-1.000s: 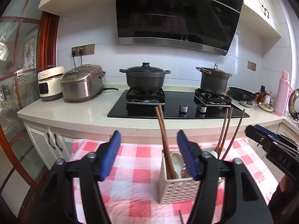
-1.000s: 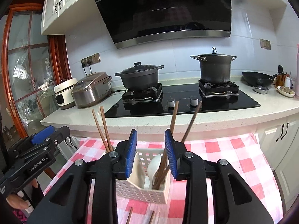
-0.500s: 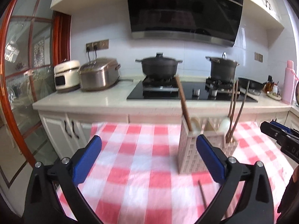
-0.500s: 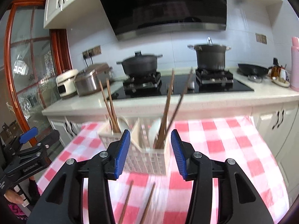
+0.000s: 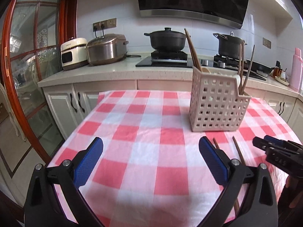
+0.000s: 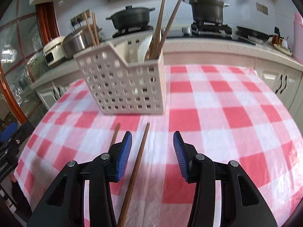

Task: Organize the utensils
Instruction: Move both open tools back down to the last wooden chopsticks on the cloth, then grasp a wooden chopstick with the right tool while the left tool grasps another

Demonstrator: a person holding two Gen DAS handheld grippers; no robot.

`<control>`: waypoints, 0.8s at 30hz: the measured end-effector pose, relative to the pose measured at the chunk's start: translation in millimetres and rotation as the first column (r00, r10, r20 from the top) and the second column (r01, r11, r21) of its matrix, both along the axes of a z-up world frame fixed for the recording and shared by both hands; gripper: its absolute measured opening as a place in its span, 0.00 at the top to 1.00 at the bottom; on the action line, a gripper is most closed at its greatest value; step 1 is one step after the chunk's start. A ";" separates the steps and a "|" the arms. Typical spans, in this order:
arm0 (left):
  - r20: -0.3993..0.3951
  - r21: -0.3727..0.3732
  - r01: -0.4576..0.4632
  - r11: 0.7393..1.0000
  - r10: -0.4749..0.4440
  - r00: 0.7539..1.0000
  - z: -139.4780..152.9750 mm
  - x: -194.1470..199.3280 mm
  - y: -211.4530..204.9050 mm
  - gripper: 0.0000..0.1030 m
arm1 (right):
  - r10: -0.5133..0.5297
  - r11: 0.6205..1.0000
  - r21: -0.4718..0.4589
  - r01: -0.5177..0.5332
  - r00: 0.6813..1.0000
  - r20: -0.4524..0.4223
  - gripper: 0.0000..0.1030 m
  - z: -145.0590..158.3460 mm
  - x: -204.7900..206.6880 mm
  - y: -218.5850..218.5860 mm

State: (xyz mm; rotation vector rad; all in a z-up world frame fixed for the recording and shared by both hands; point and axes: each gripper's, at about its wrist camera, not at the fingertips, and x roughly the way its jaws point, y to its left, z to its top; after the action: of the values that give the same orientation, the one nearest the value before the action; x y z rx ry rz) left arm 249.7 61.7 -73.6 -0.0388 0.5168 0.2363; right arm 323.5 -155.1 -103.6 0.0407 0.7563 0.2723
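A perforated beige utensil caddy (image 5: 217, 104) (image 6: 123, 83) stands on the red-and-white checked tablecloth (image 5: 142, 132). It holds several wooden chopsticks (image 6: 161, 24) and a white spoon (image 6: 144, 49). Two loose chopsticks lie on the cloth in front of it. One chopstick (image 6: 136, 164) runs between the fingers of my right gripper (image 6: 152, 147), close to the left pad and untouched. The other chopstick (image 6: 115, 131) is half hidden behind that finger. My left gripper (image 5: 150, 151) stands wide open over bare cloth, left of the loose chopsticks (image 5: 237, 149).
Behind the table runs a kitchen counter (image 5: 90, 73) with two rice cookers (image 5: 106, 49), a hob bearing two dark pots (image 5: 166, 39), a pan and a pink bottle (image 5: 297, 70). White cabinets stand below. A glass door with a red frame is at the left.
Both grippers have come down toward the table and opened wider. The caddy has shifted out from between the fingers, and the loose chopsticks now lie near the right gripper's fingers.
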 end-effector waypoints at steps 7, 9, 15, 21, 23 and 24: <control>-0.031 0.006 0.011 1.000 -0.011 0.999 -14.9 -10.1 -3.8 0.05 | -0.013 0.997 -0.080 0.008 0.997 -0.070 0.57 -16.0 7.2 15.1; -0.042 0.005 0.009 1.000 -0.008 0.999 -17.4 -10.9 -2.2 0.05 | -0.012 0.995 -0.096 0.003 0.996 -0.093 0.60 -19.1 9.9 19.4; -0.068 -0.020 -0.014 1.000 0.012 0.998 -25.8 -14.4 7.8 0.05 | -0.005 0.990 -0.142 -0.014 0.991 -0.132 0.73 -26.2 16.9 31.8; -0.087 -0.034 -0.020 0.999 0.017 0.996 -27.5 -13.1 9.7 0.05 | 0.002 0.983 -0.180 -0.024 0.993 -0.121 0.83 -27.1 16.1 38.3; -0.094 -0.037 -0.007 0.999 0.004 0.996 -27.2 -11.3 5.3 0.05 | -0.005 0.979 -0.203 -0.019 0.993 -0.116 0.93 -27.1 14.9 37.4; -0.100 -0.040 0.004 0.999 -0.008 0.995 -27.3 -9.7 2.5 0.05 | -0.004 0.978 -0.208 -0.020 0.993 -0.114 0.93 -27.0 13.8 36.5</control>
State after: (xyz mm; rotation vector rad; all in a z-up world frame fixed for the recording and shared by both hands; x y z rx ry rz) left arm 240.1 64.2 -100.9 -0.0648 0.6219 0.2230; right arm 337.2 -118.6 -130.6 -0.1465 0.8960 0.1981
